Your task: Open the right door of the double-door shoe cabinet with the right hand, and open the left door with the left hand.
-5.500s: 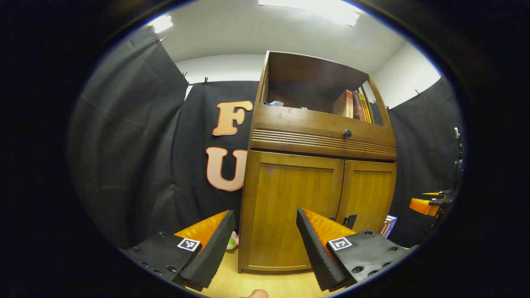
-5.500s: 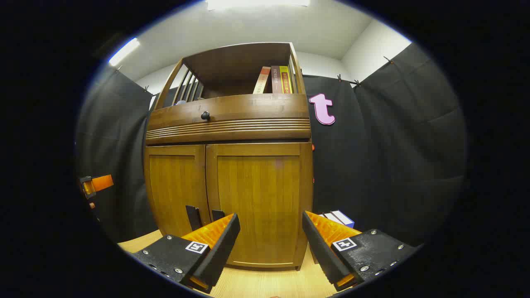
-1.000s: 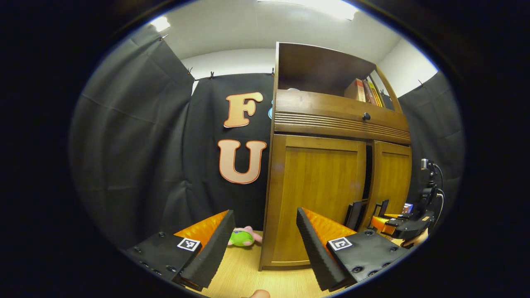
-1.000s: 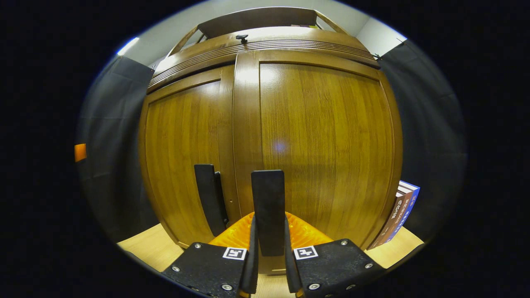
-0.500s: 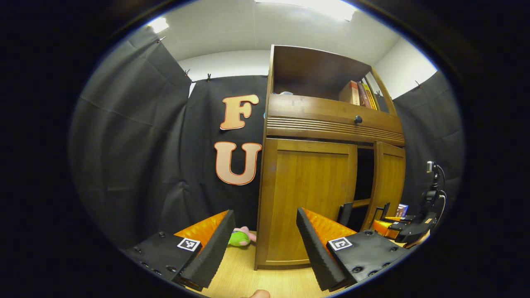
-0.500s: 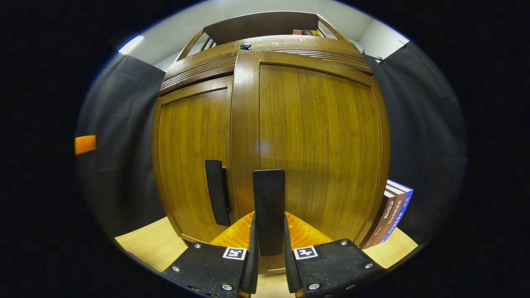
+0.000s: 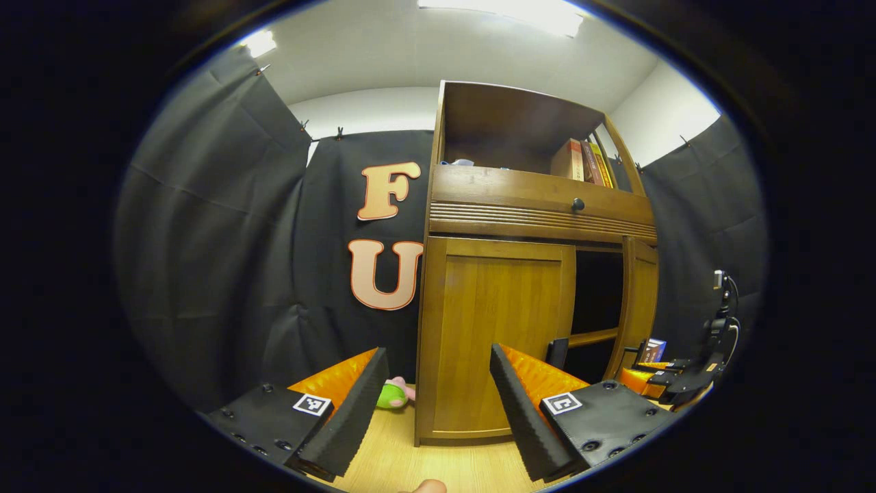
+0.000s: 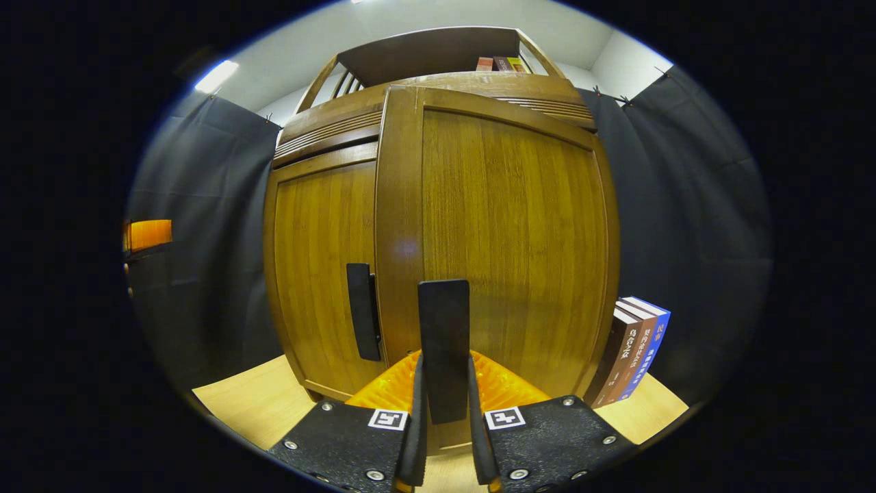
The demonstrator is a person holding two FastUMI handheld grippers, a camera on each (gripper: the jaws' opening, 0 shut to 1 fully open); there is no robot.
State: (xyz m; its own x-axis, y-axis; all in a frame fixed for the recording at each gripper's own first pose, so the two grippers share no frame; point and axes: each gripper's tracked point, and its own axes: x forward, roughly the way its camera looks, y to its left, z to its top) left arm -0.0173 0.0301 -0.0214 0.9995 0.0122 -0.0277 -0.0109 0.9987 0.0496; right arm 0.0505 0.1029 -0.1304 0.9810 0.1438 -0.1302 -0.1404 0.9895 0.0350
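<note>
The wooden shoe cabinet [image 7: 540, 205] stands against the booth wall. Its right door [image 8: 506, 239] is swung partly outward; in the left gripper view the right door [image 7: 638, 301] shows edge-on beside a dark gap. My right gripper [image 8: 445, 404] is shut on the right door's dark upright handle [image 8: 444, 342]. The left door [image 7: 496, 329] is shut, and its dark handle [image 8: 363, 311] hangs free. My left gripper [image 7: 434, 397] is open, low and well in front of the left door, holding nothing. The right gripper [image 7: 660, 380] also appears at the far right.
Books [image 8: 633, 349] stand on the wooden floor [image 8: 253, 404] right of the cabinet. A small green and pink toy [image 7: 391, 394] lies on the floor left of it. More books [image 7: 585, 161] sit on the top shelf above a drawer knob [image 7: 578, 204].
The right gripper closed on the right door's handle and has pulled the door outward; the dark gap has widened over the last second. The left gripper stays open, shifting only slightly.
</note>
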